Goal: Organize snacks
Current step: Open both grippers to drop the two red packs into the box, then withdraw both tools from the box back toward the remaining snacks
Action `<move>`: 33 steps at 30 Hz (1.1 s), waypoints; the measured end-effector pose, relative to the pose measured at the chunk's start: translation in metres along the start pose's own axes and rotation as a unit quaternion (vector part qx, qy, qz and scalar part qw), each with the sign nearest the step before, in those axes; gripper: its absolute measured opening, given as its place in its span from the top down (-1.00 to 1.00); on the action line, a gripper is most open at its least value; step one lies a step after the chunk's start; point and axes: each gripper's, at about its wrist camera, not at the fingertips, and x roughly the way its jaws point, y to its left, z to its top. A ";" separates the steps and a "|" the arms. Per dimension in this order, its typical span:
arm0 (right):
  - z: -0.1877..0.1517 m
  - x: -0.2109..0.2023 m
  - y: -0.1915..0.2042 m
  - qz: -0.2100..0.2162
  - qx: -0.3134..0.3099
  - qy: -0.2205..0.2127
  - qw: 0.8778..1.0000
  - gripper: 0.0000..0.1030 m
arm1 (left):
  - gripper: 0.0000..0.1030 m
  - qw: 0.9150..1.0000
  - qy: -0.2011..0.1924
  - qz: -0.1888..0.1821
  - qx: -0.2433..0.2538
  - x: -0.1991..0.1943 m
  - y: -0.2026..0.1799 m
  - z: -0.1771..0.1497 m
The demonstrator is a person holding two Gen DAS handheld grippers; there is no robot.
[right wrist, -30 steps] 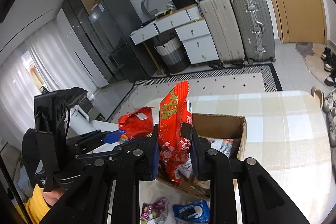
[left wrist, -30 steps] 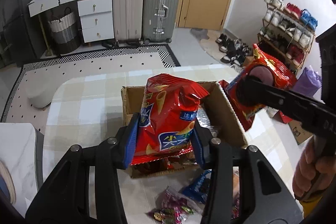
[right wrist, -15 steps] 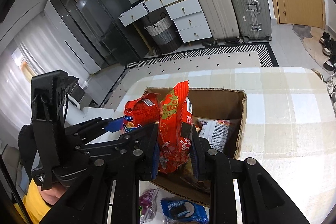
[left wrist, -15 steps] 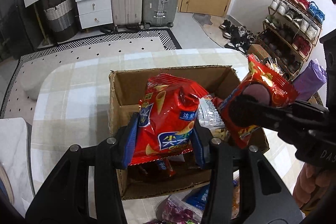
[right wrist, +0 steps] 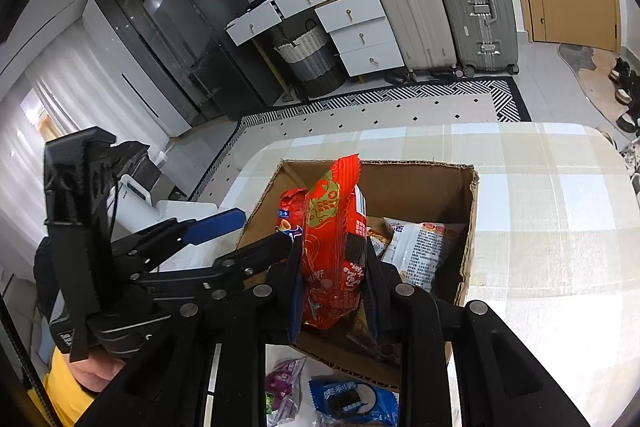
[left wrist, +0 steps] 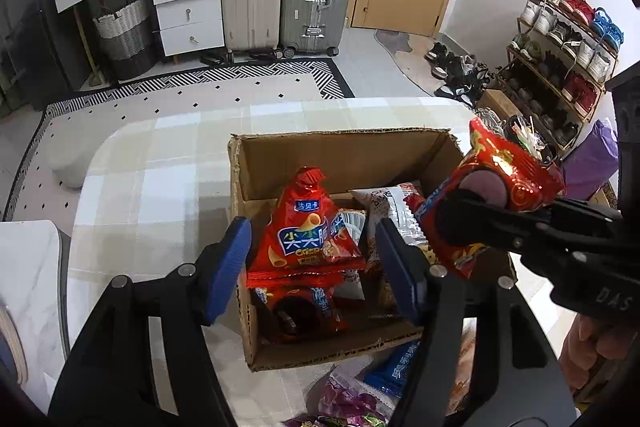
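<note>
An open cardboard box (left wrist: 340,159) (right wrist: 420,183) stands on the checked table (left wrist: 160,187). A red crisp bag (left wrist: 308,235) (right wrist: 288,207) lies upright inside it on other packets. My left gripper (left wrist: 310,231) hangs over the box, its jaws opening, and the blue pads (left wrist: 228,259) stand clear of the bag on both sides. My right gripper (right wrist: 332,267) is shut on a red snack packet (right wrist: 330,227) (left wrist: 508,167), held upright above the box's near right part.
A white packet (left wrist: 388,203) (right wrist: 424,247) and other snacks fill the box. Loose on the table before it lie a blue cookie packet (right wrist: 352,401) and purple sweets (right wrist: 282,379). A person's hand (left wrist: 592,355) holds the right gripper.
Both grippers came down over the box. The left jaws have spread apart and the red crisp bag has dropped from them into the box. The right still holds its packet.
</note>
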 end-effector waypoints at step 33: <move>-0.033 -0.135 0.081 -0.006 -0.060 -0.109 0.992 0.21 | -0.54 0.996 -0.072 0.041 0.013 -0.175 -0.034 -0.062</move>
